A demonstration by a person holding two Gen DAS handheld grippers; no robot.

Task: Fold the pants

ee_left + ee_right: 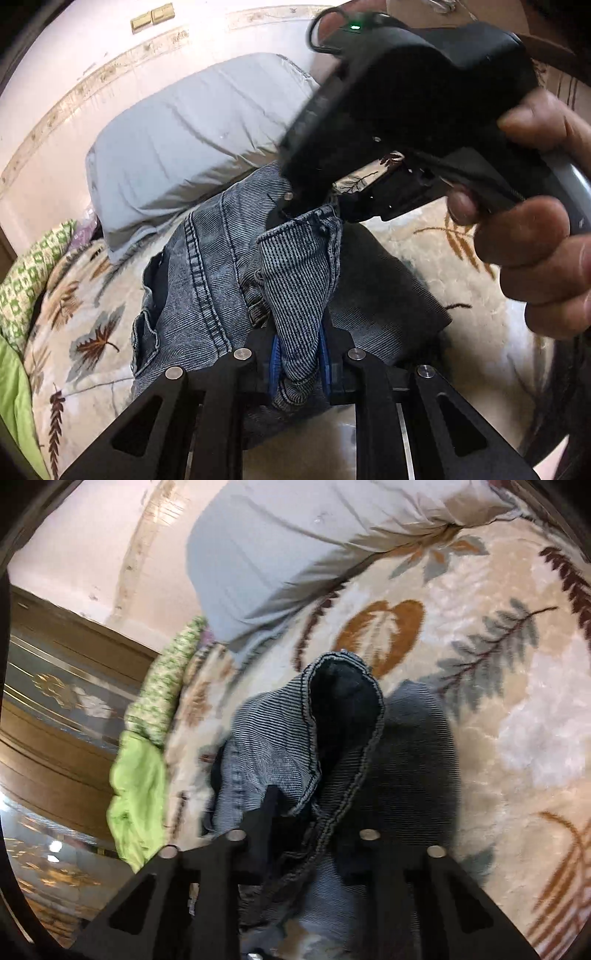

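My left gripper (299, 363) is nearly shut on a bunched fold of the jeans (207, 266), the denim squeezed between the blue pads (275, 354). The rest of the garment trails away from it across the leaf-patterned blanket (85, 332), toward the grey pillow (192, 133). My right gripper (306, 834) is closed down onto denim too. From the left camera I see its tip buried in the cloth at a hem or waistband edge, with my right hand (535, 236) wrapped around the handle. Its own view is blurred, so I think the stitched edge runs between the fingers, but I cannot swear how much cloth is caught.

That is my first worry. If the right pinch has only the outer layer of that gaping opening (343, 709), the inner layer will sag when I lift, and the fold will come out skewed. The left grip is on a thick wad, not a flat edge. A wad can slide out under the weight of heavy denim, or drag a twist into the leg. My two grips sit close together, so most of the jeans hang unsupported. A quick pull could haul the bulk sideways across the plush blanket and wrinkle it. The green cloth (136, 794) at the bed's edge is near enough to snag if I swing that way.
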